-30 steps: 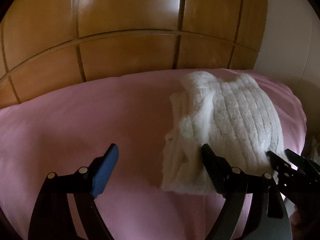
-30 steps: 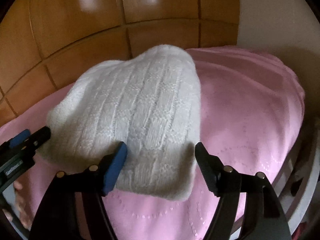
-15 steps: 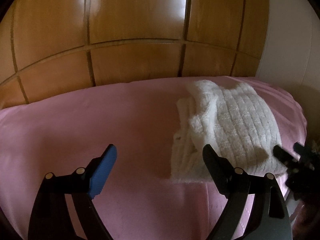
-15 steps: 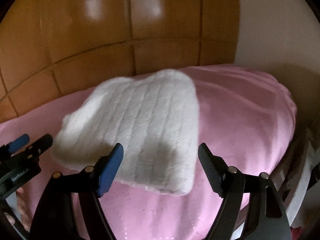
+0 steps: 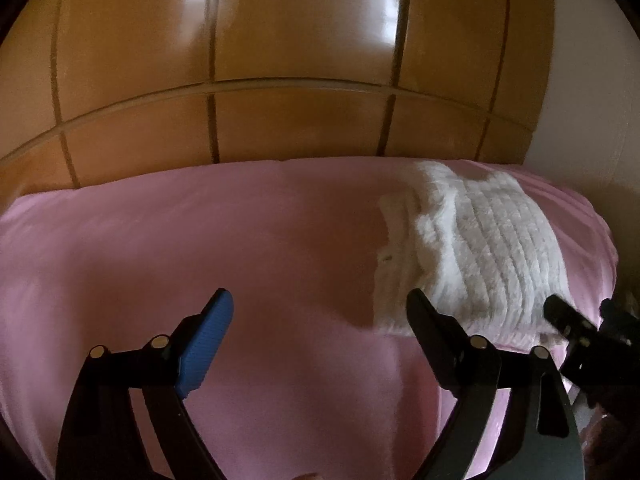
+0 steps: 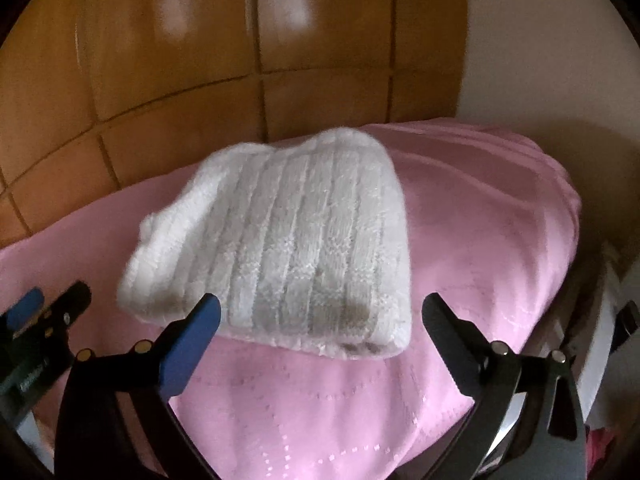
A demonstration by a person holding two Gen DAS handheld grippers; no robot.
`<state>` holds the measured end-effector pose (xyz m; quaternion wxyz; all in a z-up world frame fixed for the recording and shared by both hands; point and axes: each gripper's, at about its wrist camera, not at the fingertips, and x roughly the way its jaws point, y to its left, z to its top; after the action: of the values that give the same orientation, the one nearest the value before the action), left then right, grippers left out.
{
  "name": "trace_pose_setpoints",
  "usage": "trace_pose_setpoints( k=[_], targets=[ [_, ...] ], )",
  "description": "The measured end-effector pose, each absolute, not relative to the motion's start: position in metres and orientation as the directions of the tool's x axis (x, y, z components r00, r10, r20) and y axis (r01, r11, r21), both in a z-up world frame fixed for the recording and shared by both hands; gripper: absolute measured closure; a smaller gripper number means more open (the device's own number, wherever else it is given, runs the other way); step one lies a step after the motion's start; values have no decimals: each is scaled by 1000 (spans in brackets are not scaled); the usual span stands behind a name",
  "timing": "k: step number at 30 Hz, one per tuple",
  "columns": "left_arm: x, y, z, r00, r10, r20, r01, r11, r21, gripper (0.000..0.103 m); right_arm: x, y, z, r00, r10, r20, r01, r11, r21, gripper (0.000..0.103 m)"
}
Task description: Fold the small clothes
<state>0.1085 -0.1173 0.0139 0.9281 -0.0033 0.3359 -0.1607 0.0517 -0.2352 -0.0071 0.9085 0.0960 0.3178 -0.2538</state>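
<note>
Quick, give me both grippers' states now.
Left gripper: open, holding nothing, over the pink blanket.
Right gripper: open, holding nothing, just short of the folded white ribbed knit garment.

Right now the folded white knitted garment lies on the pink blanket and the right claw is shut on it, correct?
Not quite: the right claw is open, holding nothing, as the right wrist view shows. The folded white knitted garment does lie on the pink blanket.

Fluffy ribbed white knit garment (image 6: 288, 248) on soft matt pink blanket (image 6: 480, 240), glossy wood panels (image 5: 280, 60) behind
</note>
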Motion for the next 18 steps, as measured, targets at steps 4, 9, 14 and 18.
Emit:
trace_pose_setpoints(
  k=[4, 9, 14, 18],
  targets=[
    [94, -108, 18, 758, -271, -593, 283, 956, -75, 9, 43, -217, -2, 680, -440, -587, 537, 843, -9, 2],
    [86, -97, 20, 755, -277, -594, 265, 958, -109, 5, 40, -203, -2, 678, -456, -576, 538, 842, -32, 2],
    [83, -91, 22, 759, -265, -595, 244, 963, -118, 4, 40, -198, -5, 680, -444, -583, 532, 846, -23, 2],
    [78, -87, 24, 763, -262, -591, 236, 964, -122, 4, 40, -196, -6, 682, -439, -584, 524, 851, -28, 2]
  ],
)
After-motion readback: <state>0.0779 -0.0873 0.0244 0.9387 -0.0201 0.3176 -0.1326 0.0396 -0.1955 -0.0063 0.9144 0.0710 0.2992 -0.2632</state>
